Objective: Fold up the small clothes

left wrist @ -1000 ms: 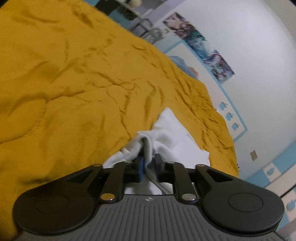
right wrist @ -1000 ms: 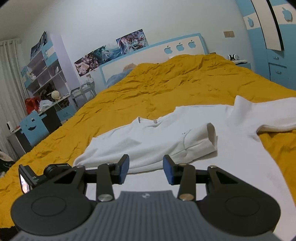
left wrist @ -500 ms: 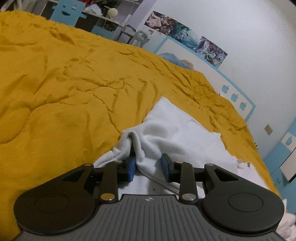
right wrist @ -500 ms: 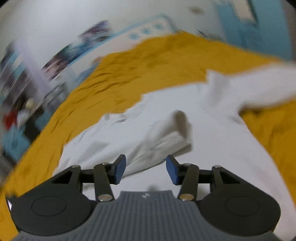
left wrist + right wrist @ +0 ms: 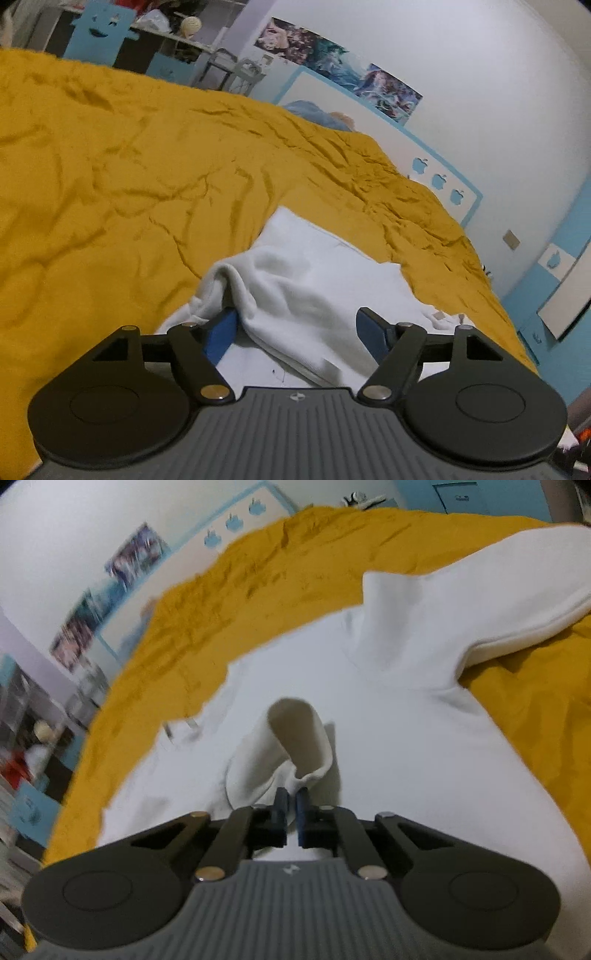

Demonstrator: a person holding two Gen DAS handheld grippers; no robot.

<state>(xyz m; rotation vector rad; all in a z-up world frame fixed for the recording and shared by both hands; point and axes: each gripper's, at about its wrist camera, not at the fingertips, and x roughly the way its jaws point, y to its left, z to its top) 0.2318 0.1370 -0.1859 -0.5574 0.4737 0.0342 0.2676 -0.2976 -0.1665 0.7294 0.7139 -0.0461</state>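
A white long-sleeved top [image 5: 388, 716] lies spread on the yellow bedspread [image 5: 258, 579]. My right gripper [image 5: 291, 805] is shut on the cuff of the sleeve [image 5: 295, 746] that is folded across the body of the top. The other sleeve [image 5: 498, 602] stretches to the upper right. In the left wrist view my left gripper [image 5: 297, 334] is open, and a bunched fold of the top [image 5: 295, 295] lies between its blue pads [image 5: 221, 332], draped loose over the left one.
The bedspread [image 5: 110, 184] runs wide to the left and far side. A headboard [image 5: 406, 147] with apple cutouts and posters stands at the wall. Shelves and a blue chair [image 5: 103, 29] stand beyond the bed. A blue wardrobe [image 5: 554, 295] is at right.
My left gripper opened wide and let go of the white cloth. My right gripper moved in and closed on the folded sleeve's cuff.
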